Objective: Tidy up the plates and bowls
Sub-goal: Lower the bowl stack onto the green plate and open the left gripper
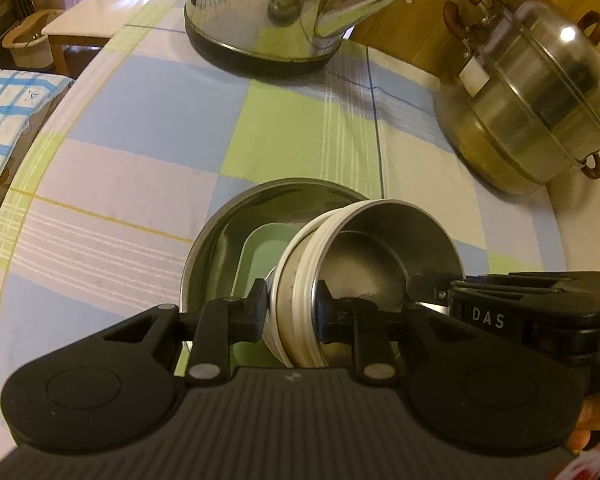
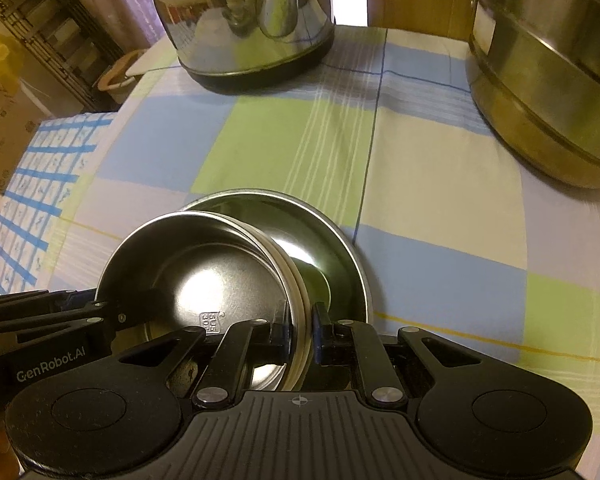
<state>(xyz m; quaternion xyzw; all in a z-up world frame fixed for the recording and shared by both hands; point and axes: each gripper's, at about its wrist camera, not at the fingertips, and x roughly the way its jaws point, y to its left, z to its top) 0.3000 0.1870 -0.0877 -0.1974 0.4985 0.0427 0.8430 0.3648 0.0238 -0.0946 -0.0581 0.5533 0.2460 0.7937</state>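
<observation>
The stack of small steel bowls (image 1: 364, 276) is being carried tilted, its open mouth facing the right wrist camera, directly over a wide steel plate (image 1: 236, 216) that is lying on the checked tablecloth (image 1: 140, 120) near the table's near edge. At least two nested rims are showing, one with a pale band (the exact count cannot be told).

The left gripper (image 1: 292, 312) is pinching one side of the stack's wall, one pad outside and one inside, jaws nearly closed. The right gripper (image 2: 300, 332) is clamping the opposite rim in the same way, jaws likewise almost closed.

Judgement on handling: the bowls are looking thin, rigid and light, not fragile, but polished steel is slippery and nested pieces may be sliding against each other. Holding across the rim wall, on two opposite sides, is appearing sound; lowering should be level and slow.

Farther off, a kettle (image 1: 284, 12) is standing at the far side and a lidded steamer pot (image 1: 540, 96) at the far right, both well apart from the plate.
</observation>
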